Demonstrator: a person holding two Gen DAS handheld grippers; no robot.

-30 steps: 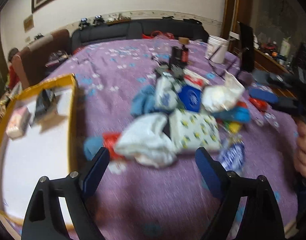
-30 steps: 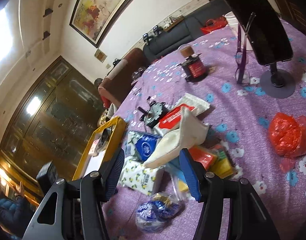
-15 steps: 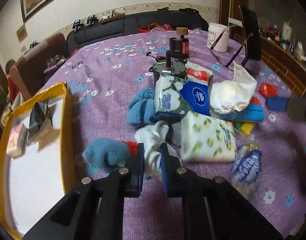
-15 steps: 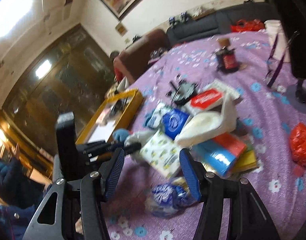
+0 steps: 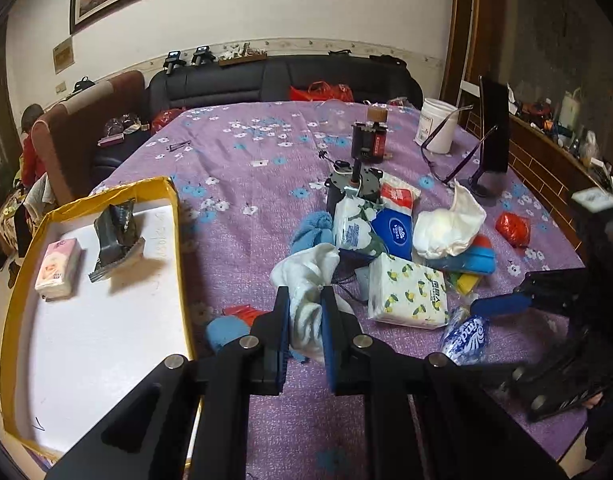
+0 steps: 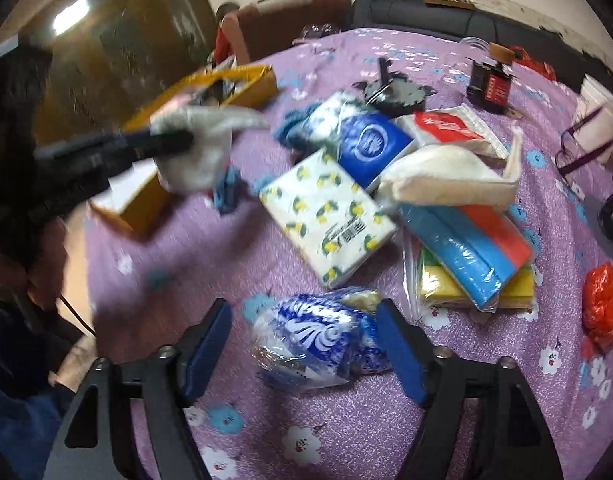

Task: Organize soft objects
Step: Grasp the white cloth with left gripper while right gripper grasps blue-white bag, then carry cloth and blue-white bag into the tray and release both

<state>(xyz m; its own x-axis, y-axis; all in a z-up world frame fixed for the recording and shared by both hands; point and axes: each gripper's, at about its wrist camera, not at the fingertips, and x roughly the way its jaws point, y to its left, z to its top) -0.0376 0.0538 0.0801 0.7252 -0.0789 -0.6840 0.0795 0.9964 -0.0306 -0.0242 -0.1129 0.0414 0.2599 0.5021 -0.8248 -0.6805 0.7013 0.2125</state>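
The lower part of the white cloth [image 5: 306,304] is hidden between the blue pads of the left gripper [image 5: 304,334], and in the right wrist view the same cloth [image 6: 198,148] is smeared by motion blur, as is the yellow-rimmed tray [image 6: 210,92] behind it. Left of that gripper, the tray's [image 5: 178,264] near corner runs under the gripper body. A blue knit item [image 5: 222,330] beside the left finger is half covered by it. The crinkly blue-and-white packet [image 6: 318,340] lies between the spread fingers of the right gripper [image 6: 302,344]; its print is unreadable. The colored packs [image 6: 466,240] beyond sit partly beneath a cream pouch [image 6: 446,176].
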